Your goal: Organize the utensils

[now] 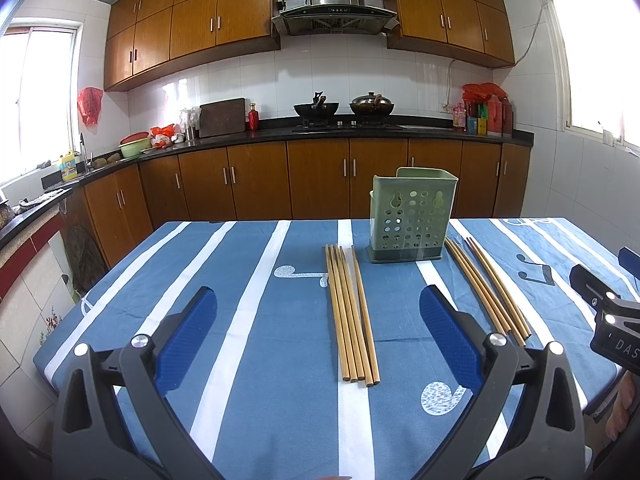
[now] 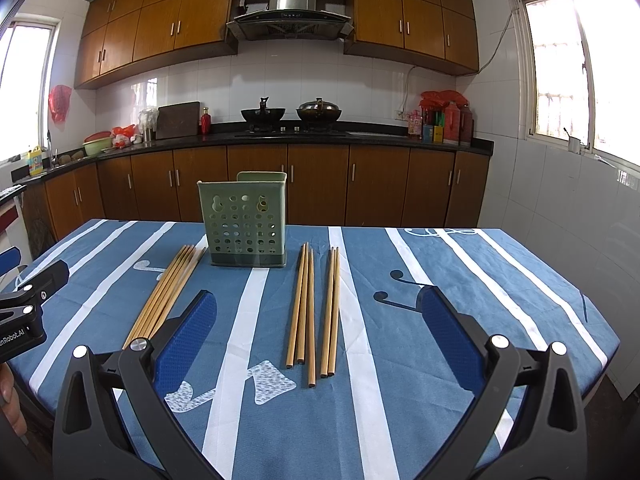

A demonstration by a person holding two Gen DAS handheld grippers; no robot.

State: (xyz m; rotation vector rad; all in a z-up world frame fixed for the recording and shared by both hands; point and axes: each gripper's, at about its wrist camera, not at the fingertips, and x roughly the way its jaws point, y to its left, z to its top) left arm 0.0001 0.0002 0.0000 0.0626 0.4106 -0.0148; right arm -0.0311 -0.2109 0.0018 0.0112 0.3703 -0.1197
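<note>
We see the chopsticks in two loose groups of pale wooden sticks lying flat on the table, their lengths running away from us: the left bundle has five sticks packed almost side by side, and the right bundle splits into three sticks and, just beside them, two more. Between the far ends of the two groups stands the green holder, an upright, open-topped box with a perforated front wall and two keyhole slots; nothing shows above its rim. It sits on the blue tablecloth, striped in white and printed with music notes, near the far edge. Our left gripper hangs over the cloth with its blue-padded jaws spread wide, the near ends of the left bundle lying between them, untouched. Our right gripper is likewise released and empty, its jaws framing the right bundle's near ends. Beyond the table we see wooden cabinets, a dark counter and two woks on the stove.
</note>
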